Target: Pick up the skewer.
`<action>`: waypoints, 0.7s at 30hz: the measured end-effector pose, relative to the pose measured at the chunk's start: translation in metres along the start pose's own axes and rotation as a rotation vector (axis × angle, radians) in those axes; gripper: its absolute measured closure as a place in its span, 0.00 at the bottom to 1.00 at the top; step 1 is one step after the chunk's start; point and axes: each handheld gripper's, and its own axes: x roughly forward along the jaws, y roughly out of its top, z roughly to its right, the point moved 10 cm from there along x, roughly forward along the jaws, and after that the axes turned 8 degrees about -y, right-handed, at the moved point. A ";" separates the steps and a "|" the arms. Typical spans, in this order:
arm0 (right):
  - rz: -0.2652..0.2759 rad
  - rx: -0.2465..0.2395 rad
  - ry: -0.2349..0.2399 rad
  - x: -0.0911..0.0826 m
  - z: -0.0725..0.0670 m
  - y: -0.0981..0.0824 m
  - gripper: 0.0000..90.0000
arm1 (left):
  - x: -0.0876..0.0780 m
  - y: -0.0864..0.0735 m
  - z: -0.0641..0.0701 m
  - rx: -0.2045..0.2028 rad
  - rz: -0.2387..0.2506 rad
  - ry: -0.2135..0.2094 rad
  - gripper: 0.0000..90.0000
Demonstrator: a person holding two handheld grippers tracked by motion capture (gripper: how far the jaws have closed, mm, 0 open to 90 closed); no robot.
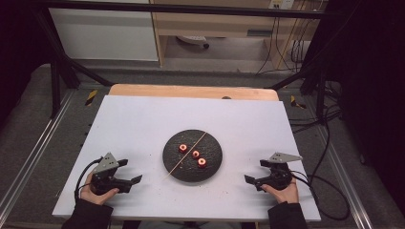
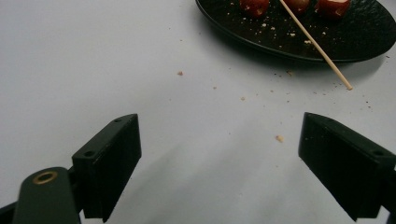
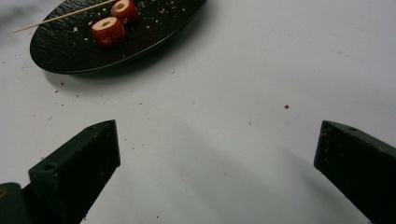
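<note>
At the middle of the white worktop (image 1: 143, 119) sits a dark round plate (image 1: 212, 167), and on it we see three red hollow-cored fruit pieces (image 1: 196, 154) in a short diagonal row, with a thin wooden skewer (image 1: 187, 155) lying beside them. The skewer's long axis runs from the plate's far right rim down to its near left, and its near end juts past the rim over the worktop on our left side. In the left tool view that free tip (image 2: 348, 87) lies ahead and to the right of the jaws, with the fruit pieces behind it. Crumbs are scattered around the plate.

From this we judge the work to be threading the pieces onto the skewer. The relation that matters is that the overhanging end points toward our left tool (image 1: 125, 171), which is nearer it; our right tool (image 1: 256, 171) is closer to the fruit pieces, seen up and to the left in its own view (image 3: 108, 31).

Both tools rest low at the near edge of the worktop, one on each side of the plate and well apart from it. Each has its jaws spread wide with bare worktop between them; neither holds nor touches anything. We would guess the left goes for the skewer's free end first.
</note>
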 end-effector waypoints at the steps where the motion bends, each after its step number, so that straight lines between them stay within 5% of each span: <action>1: 0.002 -0.003 -0.002 0.000 0.001 0.000 0.01 | 0.000 0.000 0.000 0.001 -0.001 -0.001 0.14; 21: 0.007 0.005 0.000 -0.001 0.000 0.001 0.01 | 0.005 0.005 0.009 0.000 -0.022 -0.015 0.13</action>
